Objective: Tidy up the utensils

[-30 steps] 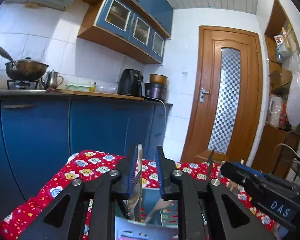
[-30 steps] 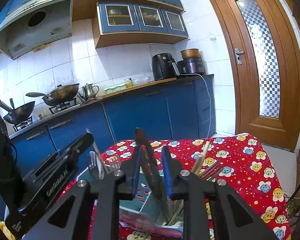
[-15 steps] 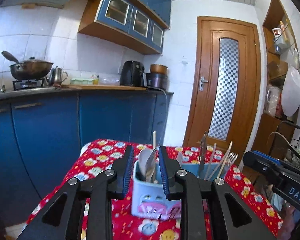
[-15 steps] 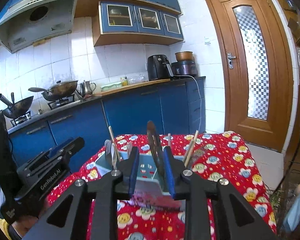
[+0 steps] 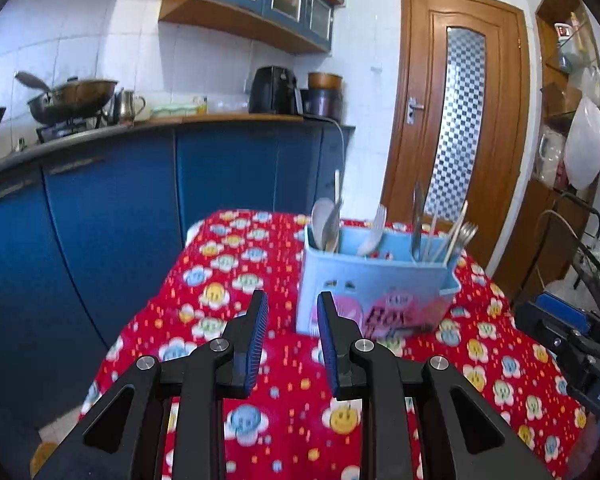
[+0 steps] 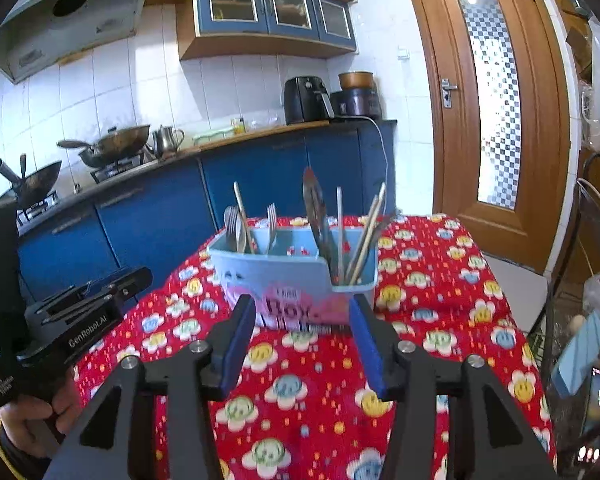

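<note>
Left gripper empty, fingers parted by a narrow gap, nothing between the blue pads; poised above the red cloth, short of the caddy and not touching it; right gripper likewise empty, parted wider, facing the caddy's front with a clear gap. Beyond both, caddy upright on the cloth; spoons and a fork standing in one end, a knife and chopsticks in the other. No loose utensil visible on the cloth in either view; near edge hidden behind the gripper bodies. Judged from that: sorting looks essentially done, both tools free and clear of the caddy; at most a final check or a tidy of leaning handles left.
</note>
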Available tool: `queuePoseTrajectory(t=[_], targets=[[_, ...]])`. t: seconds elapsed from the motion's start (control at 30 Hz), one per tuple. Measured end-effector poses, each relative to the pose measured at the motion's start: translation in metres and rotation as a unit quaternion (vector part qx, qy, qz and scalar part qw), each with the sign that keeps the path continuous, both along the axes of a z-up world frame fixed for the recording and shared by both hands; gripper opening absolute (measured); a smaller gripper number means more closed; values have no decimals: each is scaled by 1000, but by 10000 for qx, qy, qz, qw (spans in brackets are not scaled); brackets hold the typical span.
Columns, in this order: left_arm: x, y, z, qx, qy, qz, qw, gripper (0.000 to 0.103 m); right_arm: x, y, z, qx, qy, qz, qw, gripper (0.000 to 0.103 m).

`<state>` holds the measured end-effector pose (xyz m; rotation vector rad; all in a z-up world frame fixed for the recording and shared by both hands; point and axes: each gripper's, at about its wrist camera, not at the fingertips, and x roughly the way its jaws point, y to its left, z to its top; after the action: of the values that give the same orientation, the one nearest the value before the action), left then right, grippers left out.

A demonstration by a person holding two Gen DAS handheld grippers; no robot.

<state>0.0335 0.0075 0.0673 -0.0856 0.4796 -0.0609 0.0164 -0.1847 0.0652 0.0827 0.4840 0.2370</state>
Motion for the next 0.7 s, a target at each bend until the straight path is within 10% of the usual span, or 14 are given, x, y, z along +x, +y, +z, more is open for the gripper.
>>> queuePoseTrajectory(t=[0.7], targets=[[-4,-14,-60,217,666,-37,9975,63,-14,-3,-63,-5,295,-282,9992,81]])
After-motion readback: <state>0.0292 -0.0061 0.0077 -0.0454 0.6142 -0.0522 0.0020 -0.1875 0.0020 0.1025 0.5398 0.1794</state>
